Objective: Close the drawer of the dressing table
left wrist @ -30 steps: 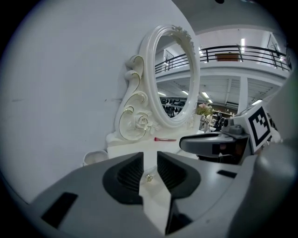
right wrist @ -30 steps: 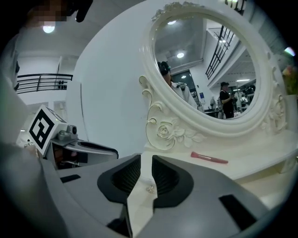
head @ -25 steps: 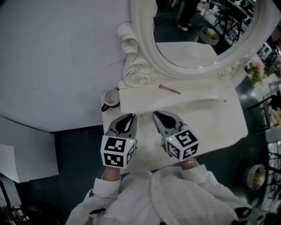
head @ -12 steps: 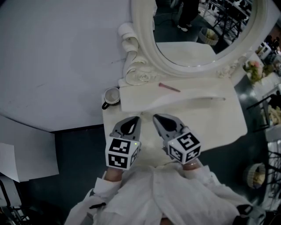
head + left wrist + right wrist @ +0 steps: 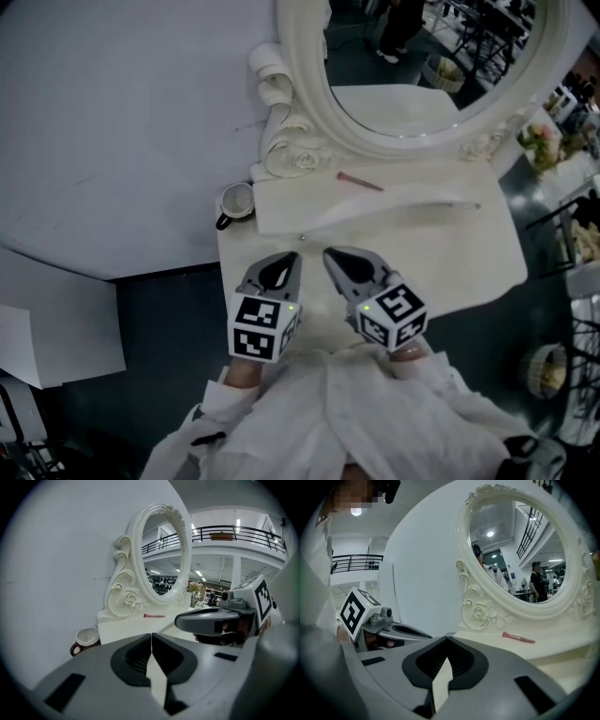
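The left tool is clenched shut with nothing in it. The right tool is shut and empty too. They sit side by side, tips close together, pointing a little down at the white desk.

The drawer is hard to pick out. The white desk lies under both tips and runs on ahead of them. Just past the tip of the left tool there is a small dot. It may be a knob, but it is too small to be sure. So the drawer is most likely right in front of the tips or under them.

I think the drawer is hard and stiff, like painted wood. It should slide, so it probably needs only a soft push. The paint looks smooth, so a tip could slip on it.

It does not need to be grabbed. Shut tips can push flat on its front. Pushing near the middle, with one tool on each side, should keep it going in straight.

A cup sits ahead of the left tool, out to its left. A pink stick lies ahead of the right tool, and the big mirror stands behind it. A hard slam could shake them, so slow is best.
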